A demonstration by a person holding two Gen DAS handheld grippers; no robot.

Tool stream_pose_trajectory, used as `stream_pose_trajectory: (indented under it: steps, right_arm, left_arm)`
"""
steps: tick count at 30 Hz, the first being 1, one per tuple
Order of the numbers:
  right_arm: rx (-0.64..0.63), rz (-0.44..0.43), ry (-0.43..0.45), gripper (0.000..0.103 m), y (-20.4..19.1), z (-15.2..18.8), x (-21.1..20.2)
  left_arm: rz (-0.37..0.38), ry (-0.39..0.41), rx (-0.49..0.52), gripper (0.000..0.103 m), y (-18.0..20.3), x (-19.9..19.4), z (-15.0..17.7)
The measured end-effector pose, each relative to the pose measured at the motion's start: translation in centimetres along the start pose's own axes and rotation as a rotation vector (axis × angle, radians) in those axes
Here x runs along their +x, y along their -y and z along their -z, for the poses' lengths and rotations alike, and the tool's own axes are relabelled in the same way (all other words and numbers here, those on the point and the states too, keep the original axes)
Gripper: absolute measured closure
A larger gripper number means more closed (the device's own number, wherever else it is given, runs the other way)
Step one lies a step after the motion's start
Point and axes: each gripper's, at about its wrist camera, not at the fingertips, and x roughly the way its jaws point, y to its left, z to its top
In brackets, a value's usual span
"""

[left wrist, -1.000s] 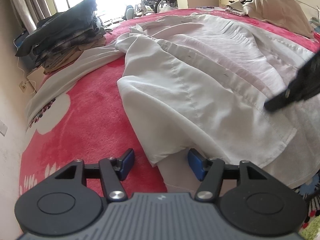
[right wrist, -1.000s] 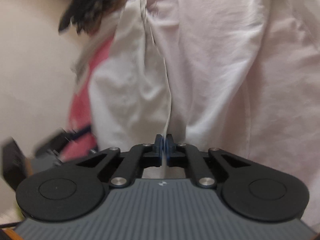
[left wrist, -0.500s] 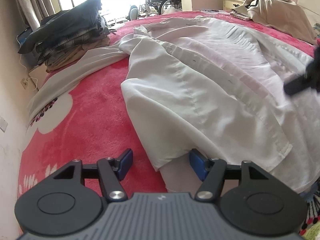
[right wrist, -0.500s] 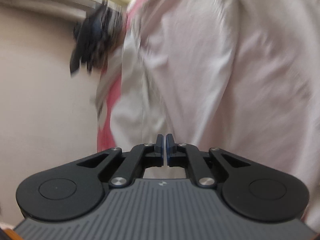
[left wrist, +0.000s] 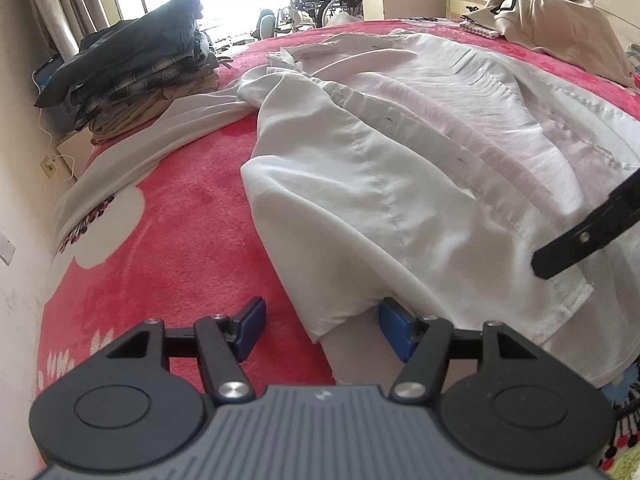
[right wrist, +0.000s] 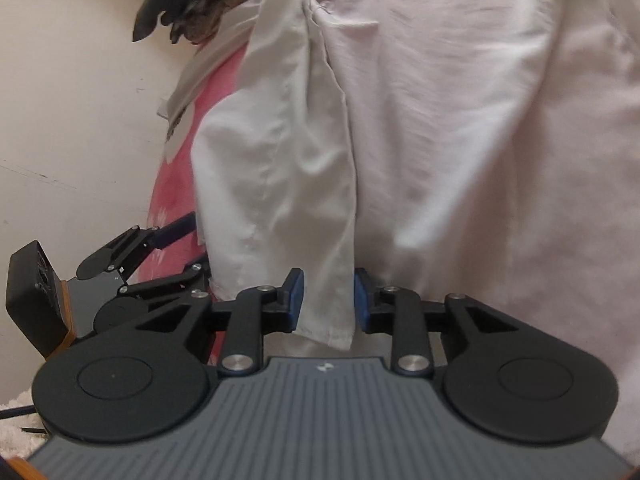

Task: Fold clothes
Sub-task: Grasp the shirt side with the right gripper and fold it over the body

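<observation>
A white button-up shirt (left wrist: pixel 400 152) lies spread on a red flowered blanket (left wrist: pixel 168 248). My left gripper (left wrist: pixel 322 330) is open at the shirt's near bottom corner, with the hem's folded corner between its blue pads. My right gripper (right wrist: pixel 328 300) is open, with the shirt's front edge (right wrist: pixel 320 200) hanging between its blue pads; one of its fingers shows at the right edge of the left wrist view (left wrist: pixel 588 236). The left gripper also shows in the right wrist view (right wrist: pixel 132 268), low left beside the shirt.
A stack of folded dark and plaid clothes (left wrist: pixel 136 68) sits at the far left of the bed. A beige garment (left wrist: pixel 560 28) lies at the far right. A wall with a socket (left wrist: pixel 48 166) runs along the left edge.
My right gripper was shut on the shirt's edge and has now opened. It swung up and then came back down over the shirt. My left gripper has stayed open at the hem corner.
</observation>
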Motion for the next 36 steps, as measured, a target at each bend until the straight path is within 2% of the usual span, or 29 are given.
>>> stream_pose_trajectory:
  steps: [2,3,4,7,10,14,21,27,32,35,36]
  right_arm:
    - [0.019,-0.007,0.000,0.086,0.4,-0.1,0.5]
    - [0.035,-0.011,-0.001,0.100,0.8,-0.2,0.8]
    - [0.055,-0.027,0.007,0.102,1.0,-0.3,0.8]
    - [0.137,-0.126,0.074,0.103,1.6,-0.7,-0.8]
    - [0.218,-0.189,0.161,0.103,2.6,-1.6,-3.3]
    - [0.262,-0.198,0.248,0.103,4.1,-2.6,-6.6]
    - [0.353,-0.170,0.350,0.103,7.9,-3.1,-10.4]
    - [0.467,-0.184,0.394,0.103,10.9,-3.3,-10.5]
    - [0.499,-0.225,0.362,0.103,11.0,-3.1,-9.2]
    - [0.493,-0.232,0.347,0.103,10.5,-3.0,-8.9]
    - [0.493,-0.233,0.343,0.103,10.4,-3.0,-8.8]
  left_arm:
    - [-0.002,0.000,-0.001,0.039,0.0,0.1,0.0]
    - [-0.003,0.000,-0.002,0.039,0.1,0.1,0.0]
    - [-0.004,0.001,-0.001,0.039,0.1,0.1,0.0]
    - [-0.006,0.004,-0.008,0.039,0.1,-0.1,0.0]
    - [-0.013,0.024,-0.017,0.039,0.0,-0.5,-0.2]
    - [-0.015,0.028,0.004,0.039,0.2,-0.3,-0.2]
    - [-0.017,0.018,0.039,0.039,0.7,0.1,-0.1]
    - [0.000,0.020,0.041,0.039,1.0,0.4,-0.5]
    - [0.017,0.032,0.036,0.040,1.4,1.0,-1.4]
    - [0.042,0.053,-0.008,0.046,1.4,0.9,-2.3]
    - [0.046,0.054,-0.024,0.055,1.3,0.8,-2.4]
